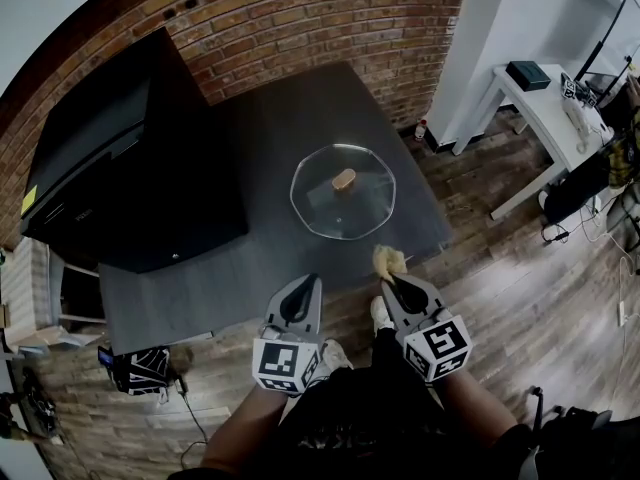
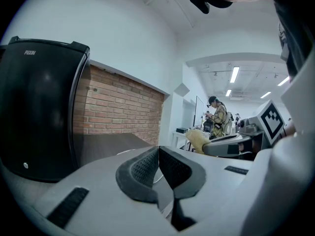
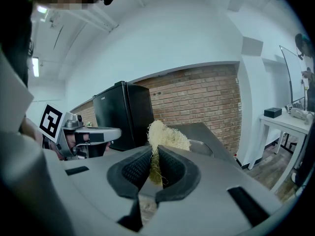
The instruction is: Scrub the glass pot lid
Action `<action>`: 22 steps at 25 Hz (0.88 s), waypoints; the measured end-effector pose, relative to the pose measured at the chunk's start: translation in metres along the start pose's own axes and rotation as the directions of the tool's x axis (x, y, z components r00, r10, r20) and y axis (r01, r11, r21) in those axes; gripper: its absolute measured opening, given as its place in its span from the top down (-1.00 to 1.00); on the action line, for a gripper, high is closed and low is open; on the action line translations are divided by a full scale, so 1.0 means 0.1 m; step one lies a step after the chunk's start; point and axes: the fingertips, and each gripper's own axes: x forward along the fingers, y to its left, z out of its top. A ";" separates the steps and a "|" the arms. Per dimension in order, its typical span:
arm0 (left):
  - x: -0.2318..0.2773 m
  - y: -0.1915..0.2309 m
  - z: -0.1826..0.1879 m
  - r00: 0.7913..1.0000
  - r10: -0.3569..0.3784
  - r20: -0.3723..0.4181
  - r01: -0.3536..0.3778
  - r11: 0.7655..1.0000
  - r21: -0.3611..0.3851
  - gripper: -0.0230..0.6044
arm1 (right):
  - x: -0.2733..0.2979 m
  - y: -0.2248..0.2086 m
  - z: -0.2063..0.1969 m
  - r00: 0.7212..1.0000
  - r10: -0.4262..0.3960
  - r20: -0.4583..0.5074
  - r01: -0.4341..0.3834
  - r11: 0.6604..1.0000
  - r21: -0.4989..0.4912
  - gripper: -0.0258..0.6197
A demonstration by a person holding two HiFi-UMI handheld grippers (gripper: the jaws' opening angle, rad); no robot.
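The glass pot lid (image 1: pixel 343 191) with a tan knob lies flat on the dark grey table (image 1: pixel 270 148), near its right front corner. My right gripper (image 1: pixel 392 279) hangs just off the table's front edge, shut on a pale yellow fibrous scrubber (image 1: pixel 388 259) whose tuft sticks up past the jaws (image 3: pixel 165 137). A sliver of the lid (image 3: pixel 199 146) shows behind the scrubber in the right gripper view. My left gripper (image 1: pixel 303 290) sits beside it over the table's front edge, shut on nothing, its pads (image 2: pixel 147 168) pressed together.
A black mini fridge (image 1: pixel 120 158) fills the table's left half, against a brick wall (image 1: pixel 320 18). A white desk (image 1: pixel 545 98) with a dark box stands at the right. Wood floor (image 1: pixel 520 278) lies below, with a bag (image 1: pixel 140 368) at lower left. A person (image 2: pixel 216 117) stands far off.
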 end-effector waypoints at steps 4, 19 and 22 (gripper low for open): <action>0.02 -0.03 0.00 1.000 -0.005 0.001 0.005 1.000 0.002 0.82 | -0.02 -0.03 -0.02 1.000 -0.006 -0.001 0.006 1.000 0.005 0.79; -0.03 0.03 -0.03 1.000 0.008 -0.007 -0.008 1.000 -0.004 0.82 | 0.03 0.02 -0.01 1.000 0.010 -0.006 -0.010 1.000 0.005 0.79; -0.05 0.05 -0.03 1.000 0.011 -0.009 -0.011 1.000 -0.006 0.82 | 0.06 0.04 0.00 1.000 0.016 -0.009 -0.016 1.000 0.002 0.79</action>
